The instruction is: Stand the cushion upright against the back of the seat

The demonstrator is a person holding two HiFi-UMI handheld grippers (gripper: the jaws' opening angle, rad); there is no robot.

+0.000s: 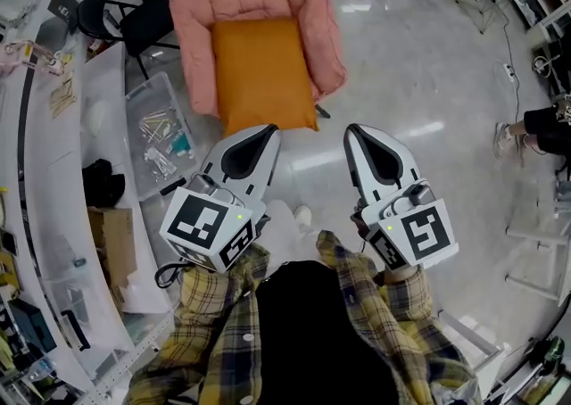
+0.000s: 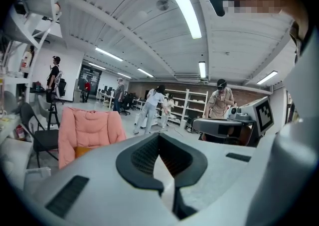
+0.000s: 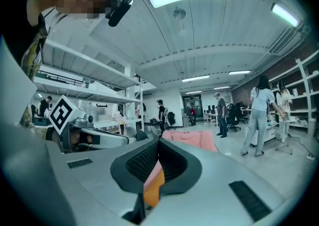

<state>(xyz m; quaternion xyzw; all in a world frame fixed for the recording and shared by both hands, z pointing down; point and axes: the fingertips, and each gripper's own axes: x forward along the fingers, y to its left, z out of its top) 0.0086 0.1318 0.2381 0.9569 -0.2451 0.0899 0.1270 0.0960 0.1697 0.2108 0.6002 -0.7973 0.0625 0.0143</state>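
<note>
An orange cushion (image 1: pixel 263 73) lies flat on the seat of a pink padded chair (image 1: pixel 254 2), its front edge hanging over the seat's front. My left gripper (image 1: pixel 270 130) and right gripper (image 1: pixel 351 130) hover side by side just short of the chair, both shut and empty, pointing toward it. In the left gripper view the left gripper (image 2: pixel 159 138) has the chair (image 2: pixel 89 128) off to its left, with a corner of the cushion (image 2: pixel 82 151) showing. Through the narrow slit of the right gripper (image 3: pixel 158 143) I see the chair (image 3: pixel 192 138) and the cushion (image 3: pixel 154 187).
A clear plastic bin (image 1: pixel 161 136) with small items sits on the floor left of the chair. Behind it is a black folding chair (image 1: pixel 134 24). White tables (image 1: pixel 45 171) and a cardboard box (image 1: pixel 111 243) line the left. A person (image 1: pixel 535 131) is at the right, and others (image 2: pixel 152 105) stand farther off.
</note>
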